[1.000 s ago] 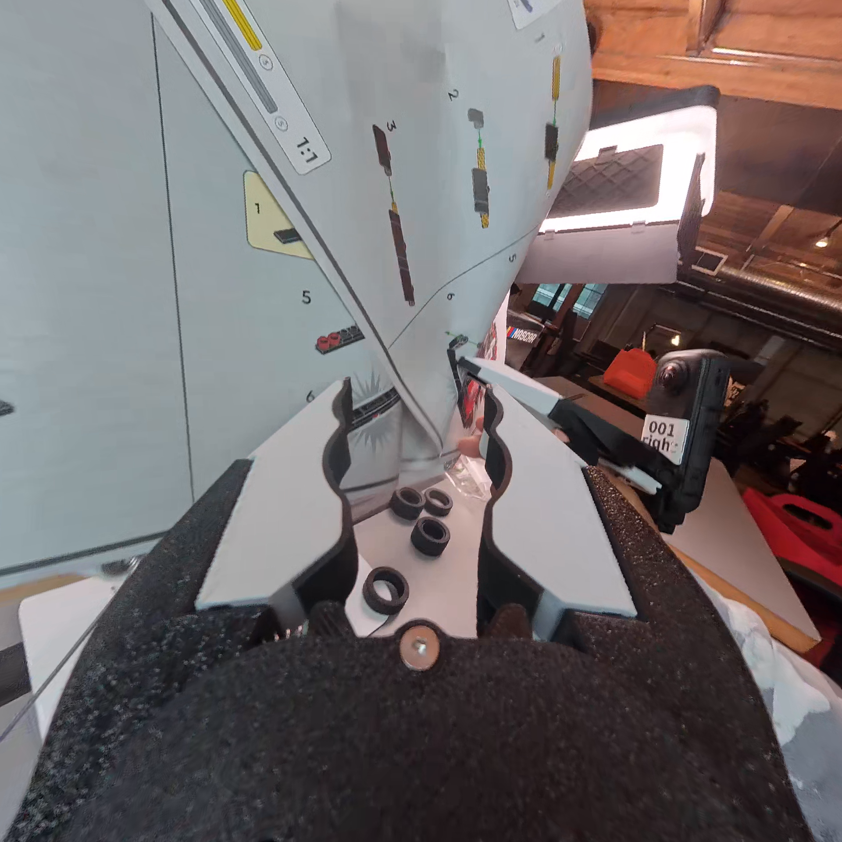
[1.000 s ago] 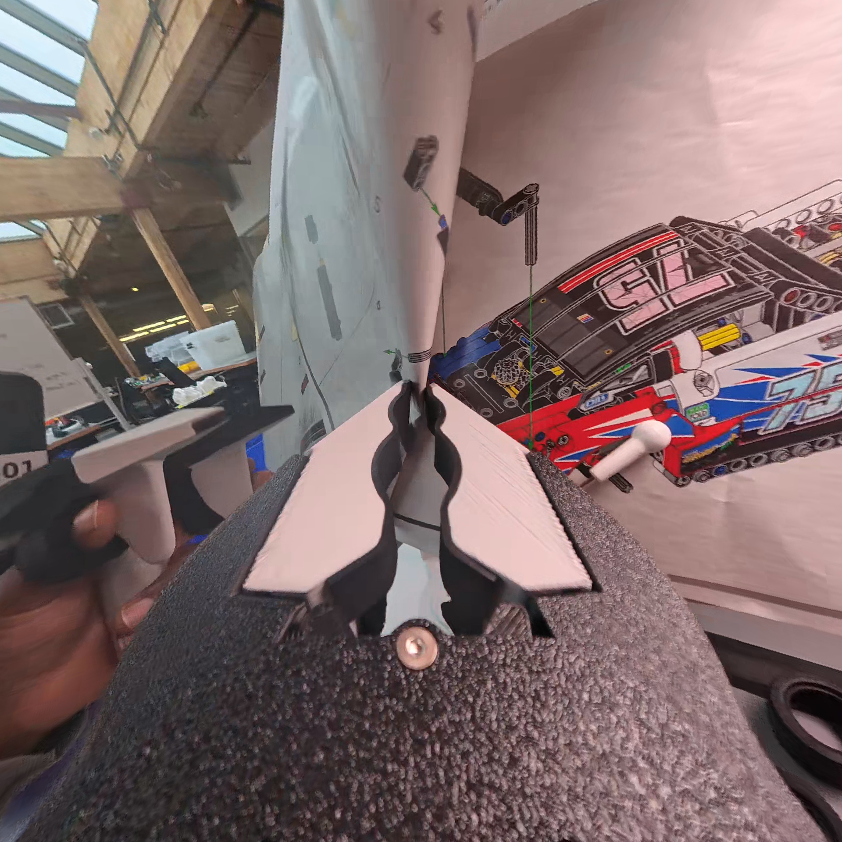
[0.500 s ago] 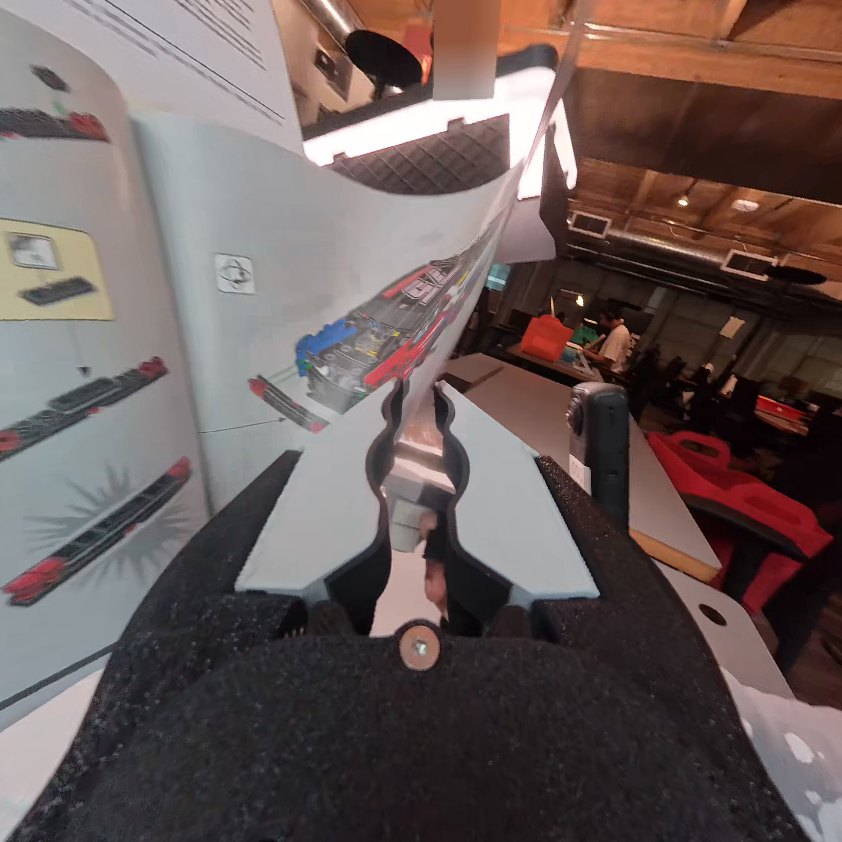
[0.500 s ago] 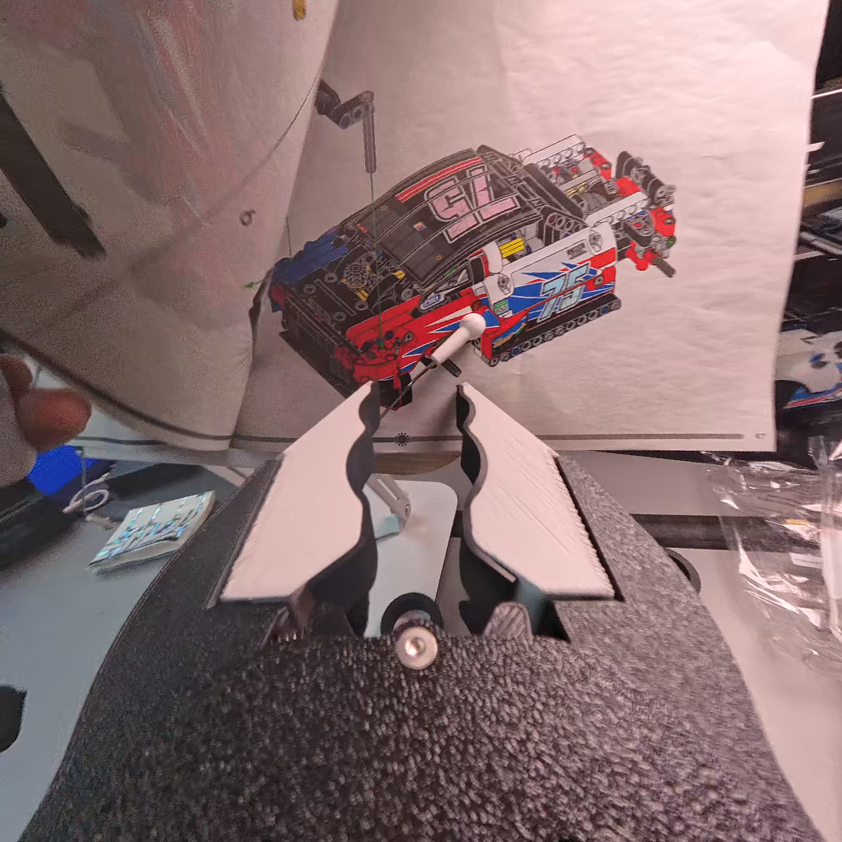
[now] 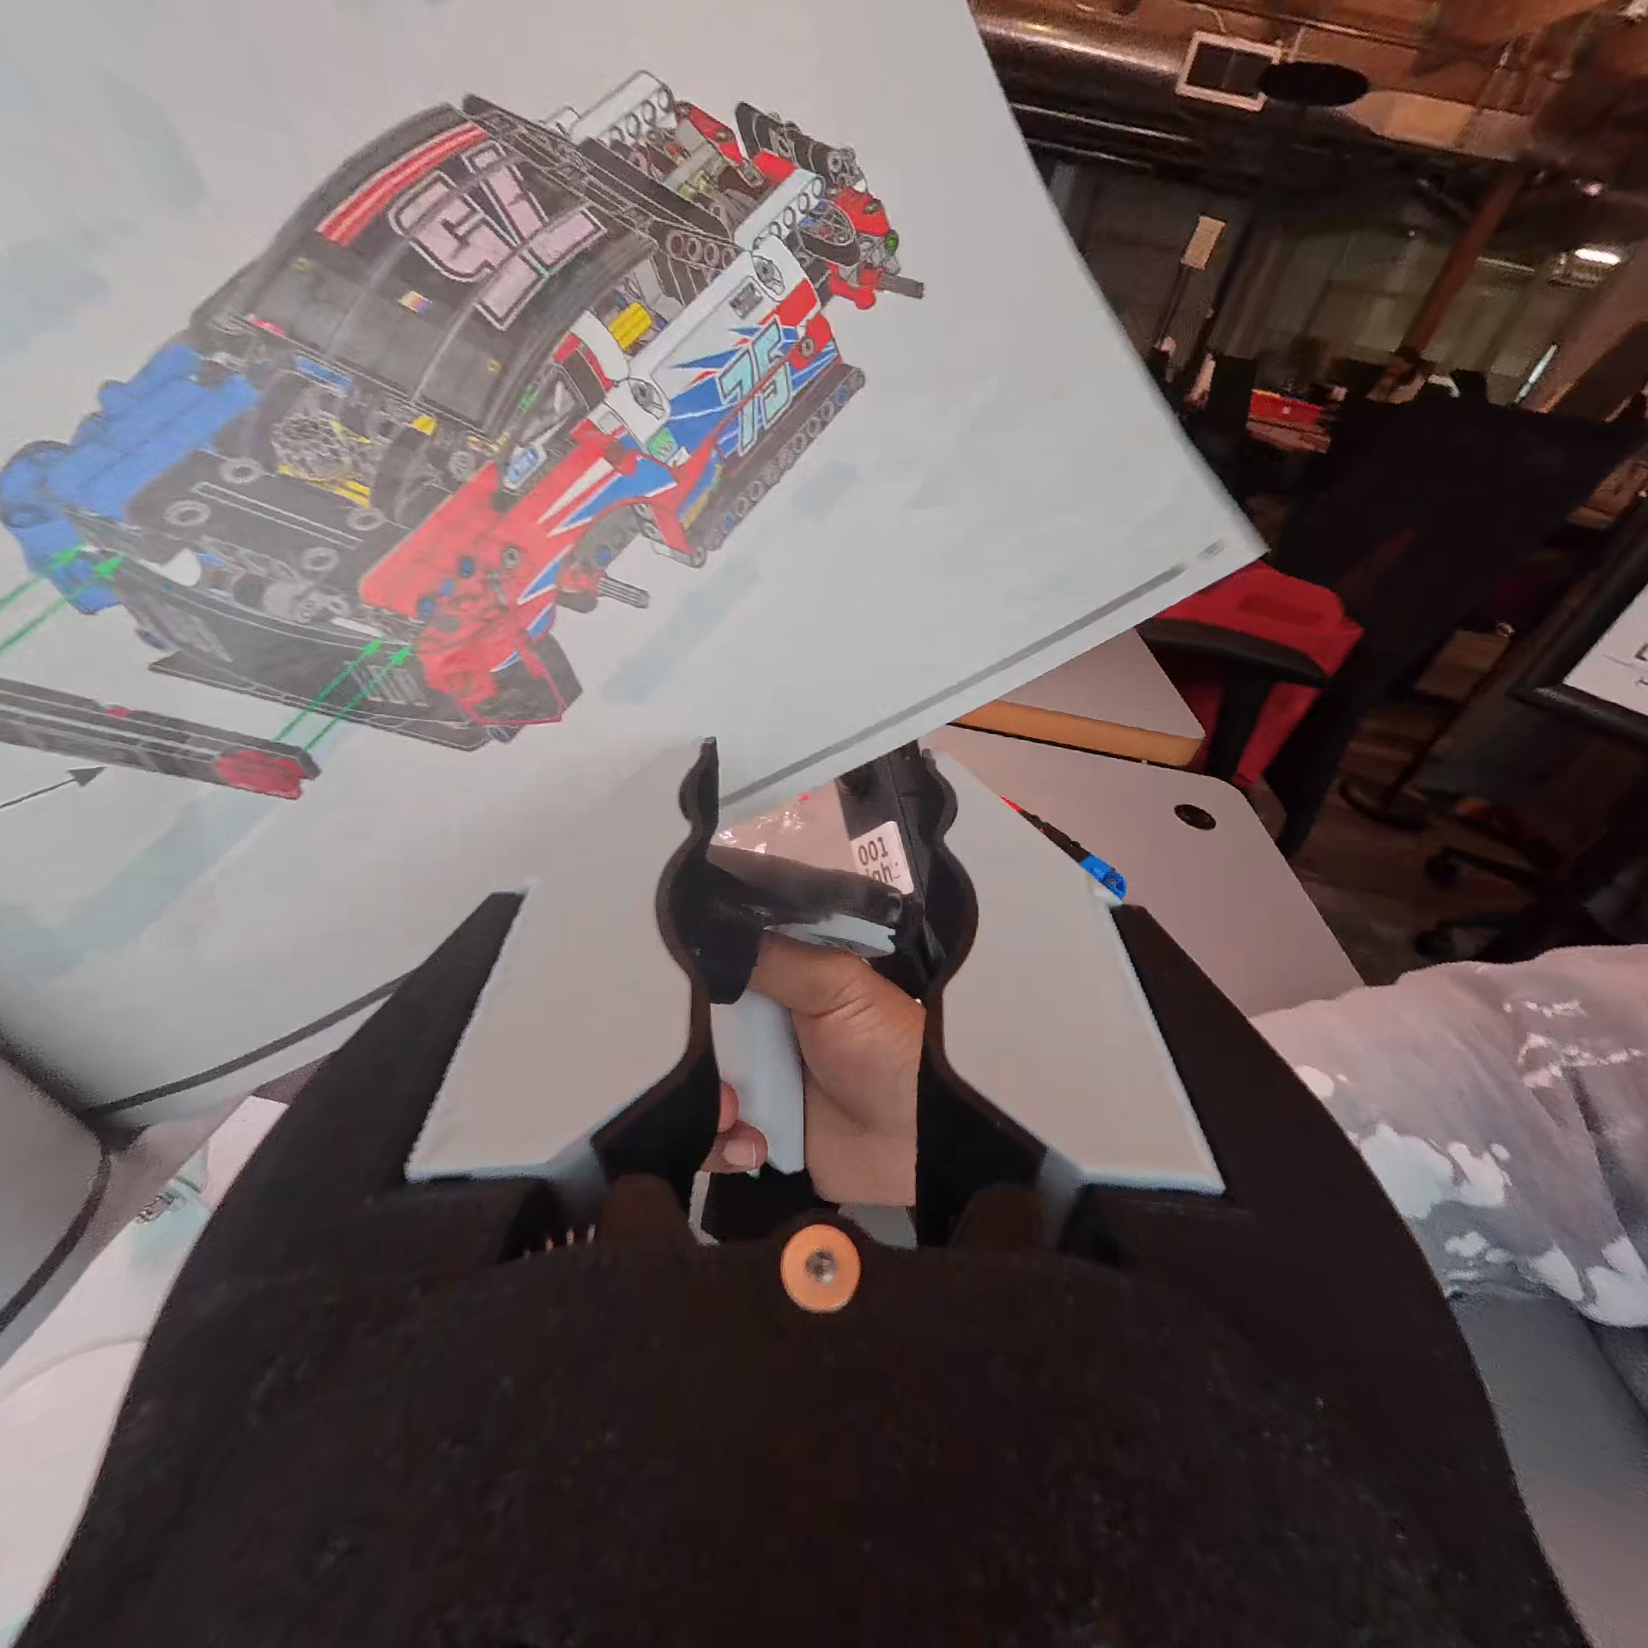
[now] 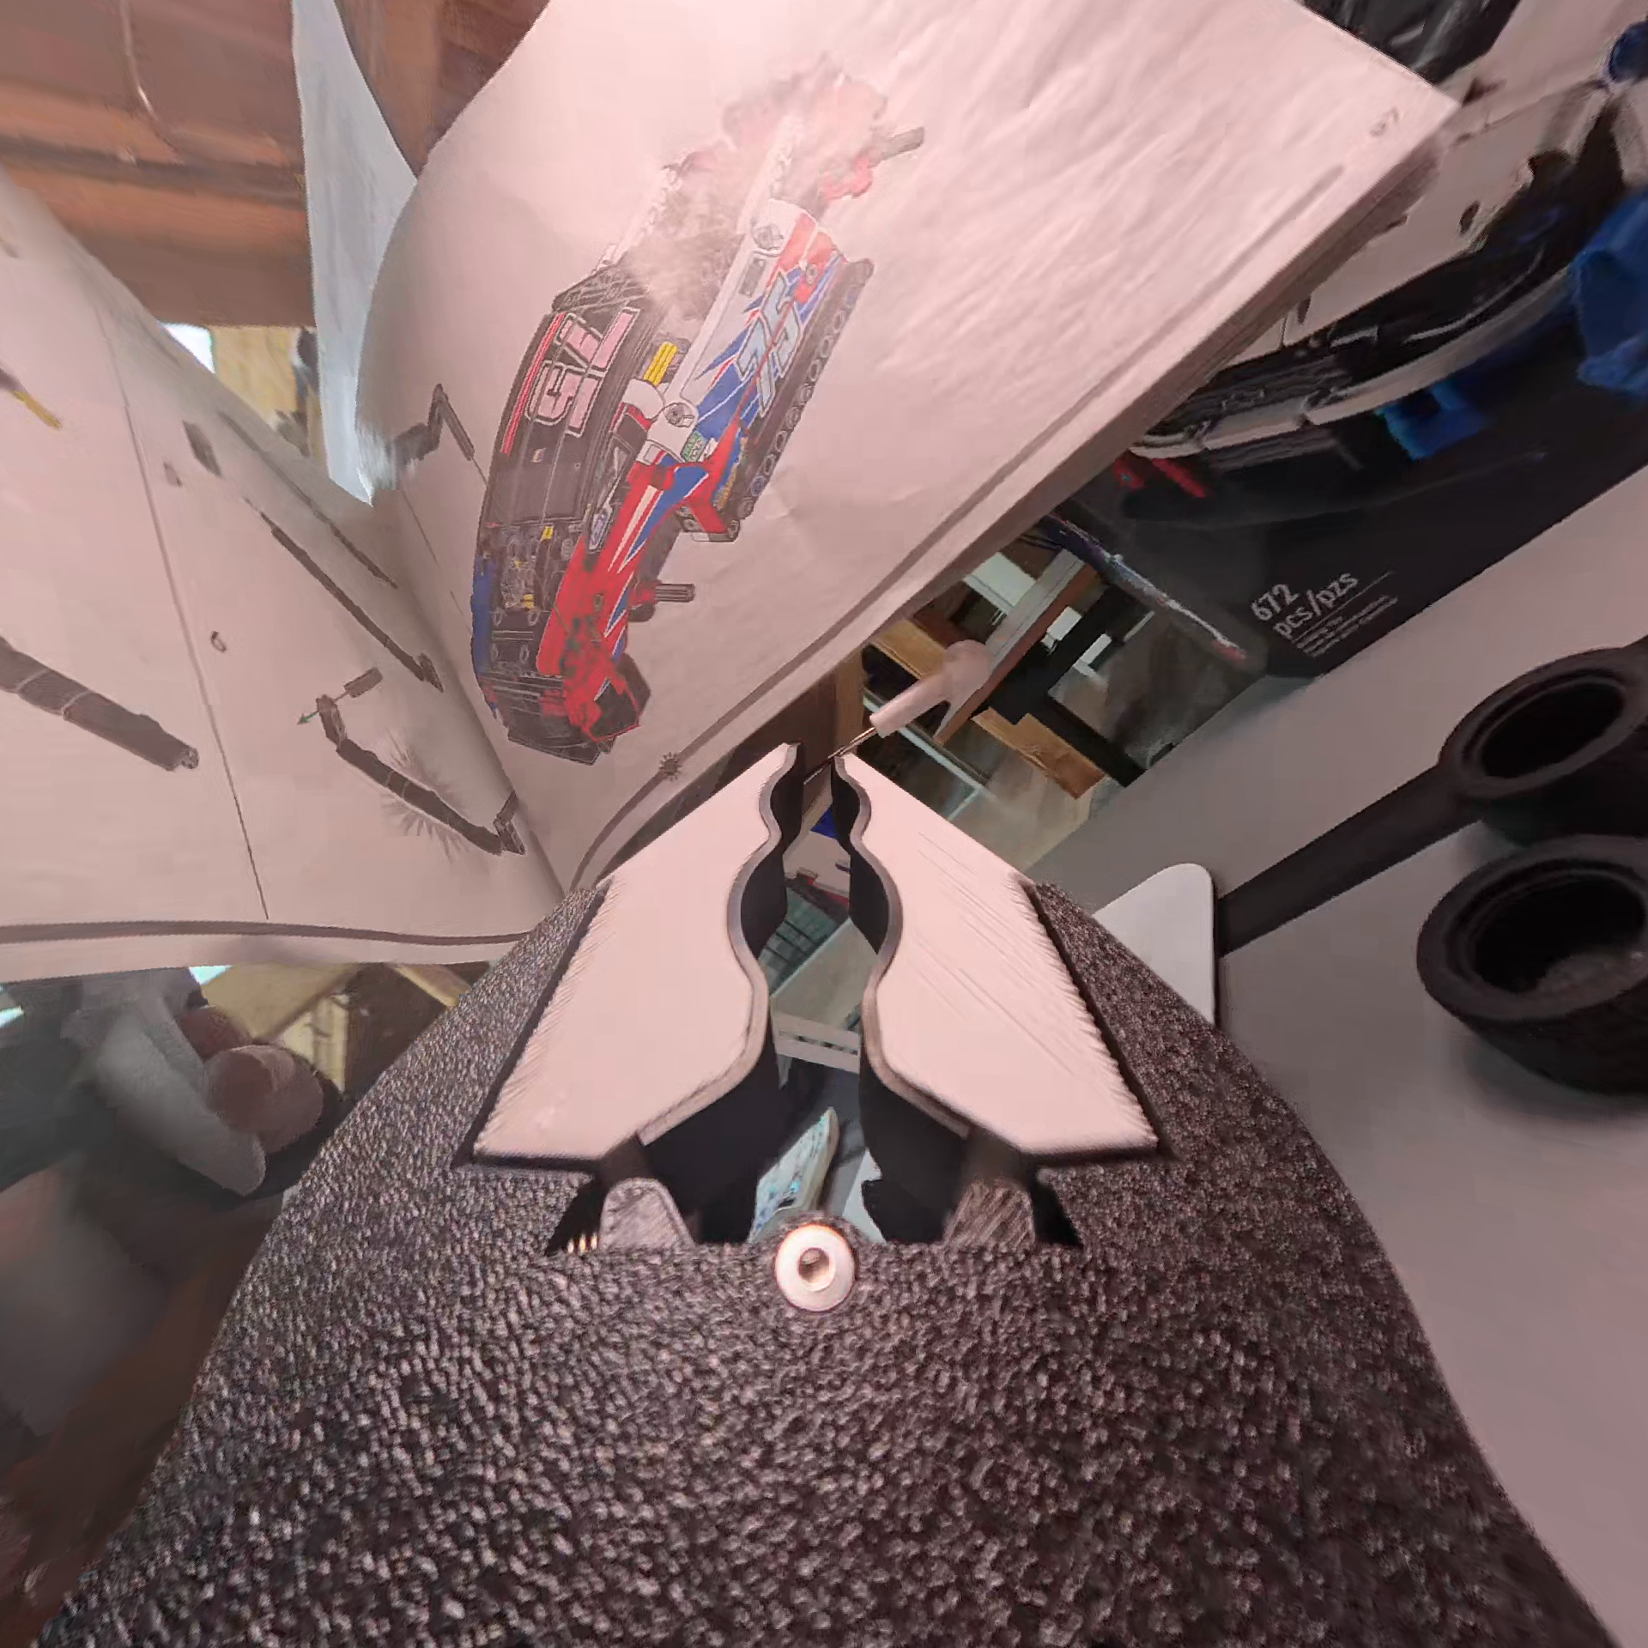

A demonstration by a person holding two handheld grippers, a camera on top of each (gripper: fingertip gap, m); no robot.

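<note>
booklet (image 5: 803, 553) page — beside left claw (image 5: 820, 785)

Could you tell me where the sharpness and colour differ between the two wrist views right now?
Left wrist view: the car drawing on the booklet page is fairly crisp, the dim room behind soft, the page edges bowed by the wide lens. Right wrist view: the same page looks pinkish, its upper part smeared by motion blur; the black tyres stay sharper.

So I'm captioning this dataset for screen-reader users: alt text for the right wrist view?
The right gripper, nearly closed, points just under the lower edge of a raised, open instruction booklet, its page showing a red, blue and black toy race car. Two black rubber tyres sit on the grey table at right.
</note>
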